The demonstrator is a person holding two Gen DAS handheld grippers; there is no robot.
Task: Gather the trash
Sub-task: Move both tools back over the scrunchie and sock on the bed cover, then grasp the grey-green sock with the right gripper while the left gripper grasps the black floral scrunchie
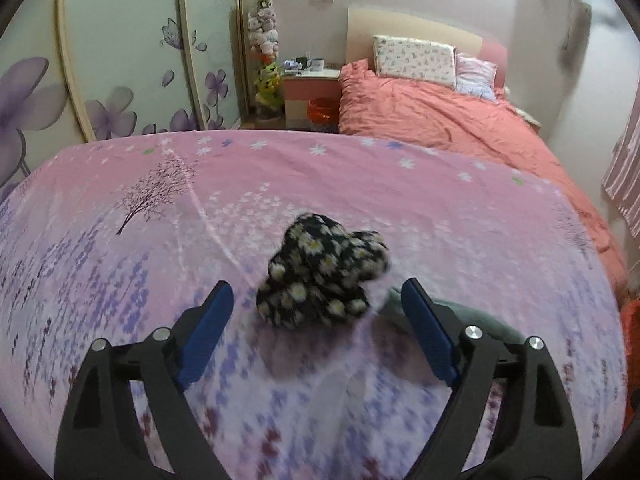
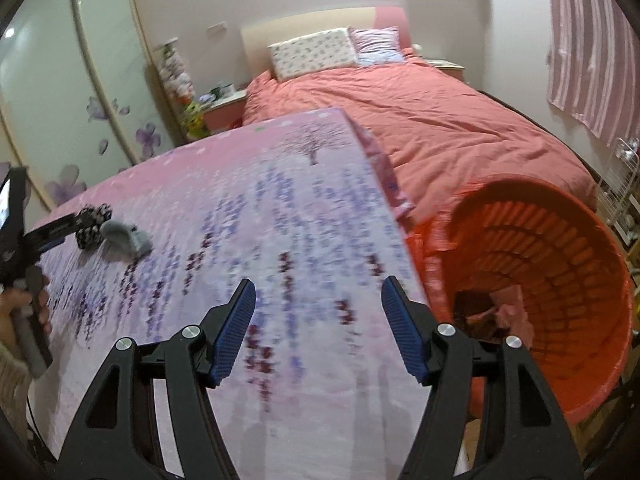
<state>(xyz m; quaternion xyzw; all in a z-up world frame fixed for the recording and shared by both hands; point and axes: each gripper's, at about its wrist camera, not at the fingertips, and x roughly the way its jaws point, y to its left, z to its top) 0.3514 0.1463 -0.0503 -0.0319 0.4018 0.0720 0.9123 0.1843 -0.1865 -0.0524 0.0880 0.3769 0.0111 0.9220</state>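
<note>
Home bedroom: bed [image 1: 460,120], pillows [image 1: 414,60]

Wide bare stretch of pink floral cloth [image 2: 280,208] ahead of right gripper [image 2: 318,304]; nothing between its spread jaws. Orange basket [image 2: 560,264] close against cloth's right edge, mouth open, scraps lying low inside. Black floral bundle [image 1: 324,276] just beyond left gripper [image 1: 318,300], in line with its wide gap; grey item [image 2: 124,238] touching bundle on the right. Cloth left of bundle clear. Salmon bed [image 1: 460,120] behind.
</note>
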